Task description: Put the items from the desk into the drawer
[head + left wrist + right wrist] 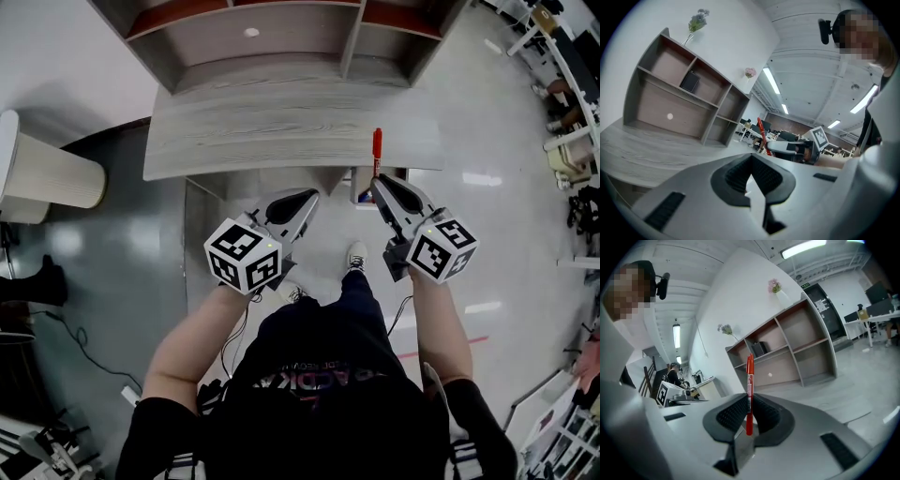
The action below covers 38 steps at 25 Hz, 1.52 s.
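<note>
A red pen (377,150) stands upright between the jaws of my right gripper (378,182), which is shut on its lower part. Its cap end reaches over the front edge of the grey wooden desk (281,122). In the right gripper view the pen (749,380) rises straight out of the pads, with my right gripper (749,403) closed on it. My left gripper (312,198) is shut and holds nothing, just below the desk's front edge and left of the pen. The left gripper view shows my left gripper (751,161) with its pads together, and the pen (761,133) farther right. No drawer shows clearly.
An open shelf unit (281,37) stands at the back of the desk; a small white dot (251,32) lies on its lower shelf. A cream cylinder (47,173) stands at the left. The person's shoes (357,255) are on the glossy floor below. Office furniture (562,94) lines the right.
</note>
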Each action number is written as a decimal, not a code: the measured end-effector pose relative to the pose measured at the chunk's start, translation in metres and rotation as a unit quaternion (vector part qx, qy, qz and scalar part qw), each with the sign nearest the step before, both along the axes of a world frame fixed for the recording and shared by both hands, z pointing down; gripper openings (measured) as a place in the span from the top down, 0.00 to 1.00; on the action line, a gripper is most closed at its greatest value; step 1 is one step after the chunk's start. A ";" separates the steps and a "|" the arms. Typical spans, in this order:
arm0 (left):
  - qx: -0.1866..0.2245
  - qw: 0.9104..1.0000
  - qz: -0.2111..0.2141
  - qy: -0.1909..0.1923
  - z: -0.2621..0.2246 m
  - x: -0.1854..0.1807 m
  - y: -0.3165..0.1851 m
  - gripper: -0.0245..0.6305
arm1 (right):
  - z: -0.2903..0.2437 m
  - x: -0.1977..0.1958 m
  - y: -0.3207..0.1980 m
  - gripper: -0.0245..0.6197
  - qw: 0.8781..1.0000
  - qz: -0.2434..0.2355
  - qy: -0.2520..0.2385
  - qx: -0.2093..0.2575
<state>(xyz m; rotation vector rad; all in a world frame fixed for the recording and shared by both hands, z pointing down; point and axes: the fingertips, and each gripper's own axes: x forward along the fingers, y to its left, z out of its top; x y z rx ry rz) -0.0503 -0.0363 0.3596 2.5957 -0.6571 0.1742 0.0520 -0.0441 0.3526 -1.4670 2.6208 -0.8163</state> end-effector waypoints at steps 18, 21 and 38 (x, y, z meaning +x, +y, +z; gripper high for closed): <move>-0.054 0.998 0.002 -0.026 0.031 0.086 0.006 0.96 | 0.041 0.083 0.002 0.88 0.998 -0.009 0.002 -0.059; -0.065 0.997 -0.003 -0.031 0.039 0.095 0.005 0.96 | 0.051 0.092 0.001 0.88 0.998 -0.010 -0.003 -0.069; -0.141 0.988 -0.033 -0.051 0.103 0.118 0.024 0.96 | 0.136 0.104 0.010 0.88 0.988 -0.064 0.036 -0.136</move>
